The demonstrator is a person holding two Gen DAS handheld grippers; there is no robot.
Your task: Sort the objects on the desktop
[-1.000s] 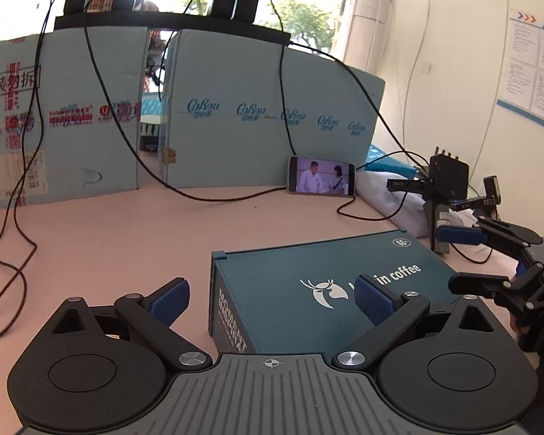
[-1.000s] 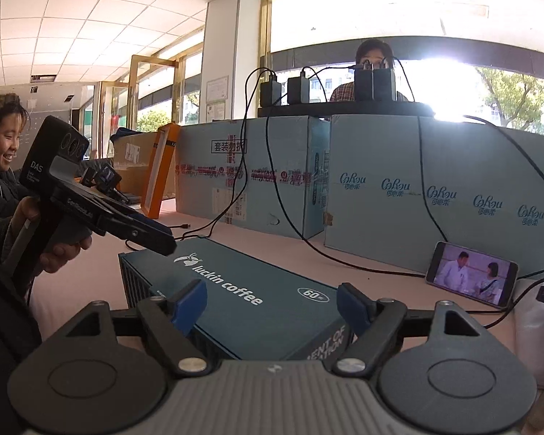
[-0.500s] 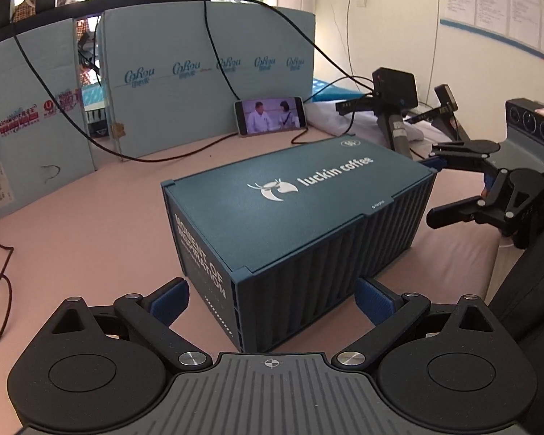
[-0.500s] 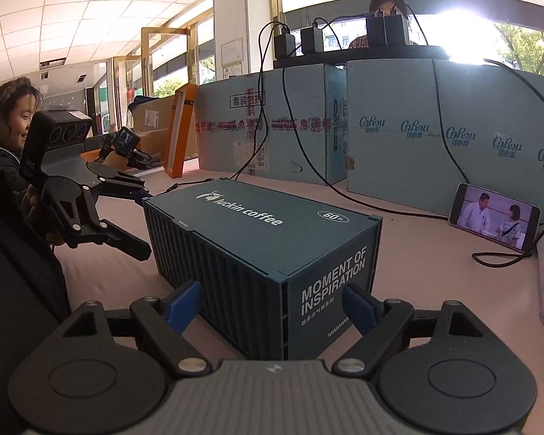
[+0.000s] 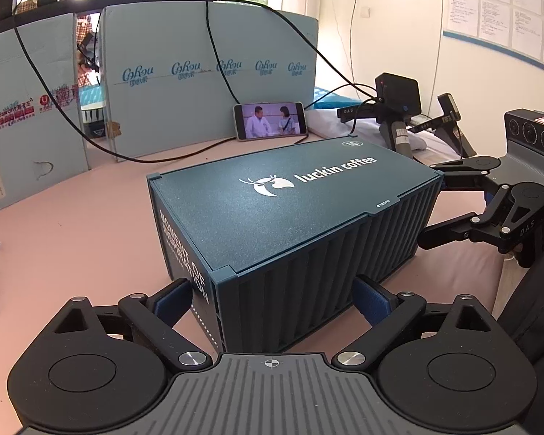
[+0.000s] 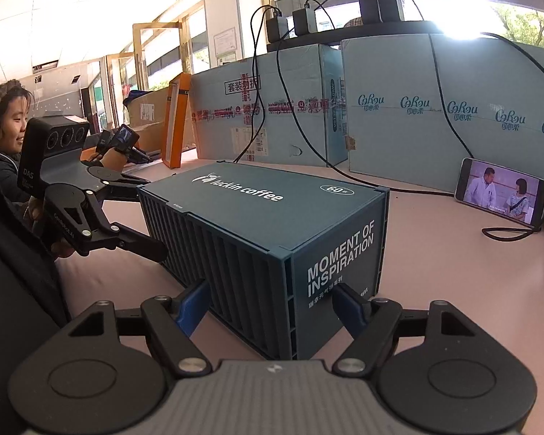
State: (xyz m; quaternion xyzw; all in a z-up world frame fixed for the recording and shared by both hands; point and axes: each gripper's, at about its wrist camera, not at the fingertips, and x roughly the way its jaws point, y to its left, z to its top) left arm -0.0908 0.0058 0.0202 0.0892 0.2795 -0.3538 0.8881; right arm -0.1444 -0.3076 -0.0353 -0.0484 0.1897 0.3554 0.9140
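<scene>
Both grippers, left [image 5: 272, 299] and right [image 6: 270, 302], have just been closing around opposite corners of the box [image 5: 290, 214], pads not yet visibly pressing; next comes a firm squeeze and a joint lift.

Bright windows [image 6: 489, 7] glow behind pale blue cardboard boxes [image 5: 206, 72] on the pink counter [image 5: 72, 224]. White wall [image 5: 399, 36] holds paper sheets [image 5: 497, 11].

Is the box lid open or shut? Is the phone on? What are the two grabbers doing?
Box: lid shut.
Phone: on, showing a video, standing on its long edge.
Left hand-held gripper: open, jaws just been closing, box corner between them.
Right hand-held gripper: open, jaws just been closing, box corner between them.
</scene>
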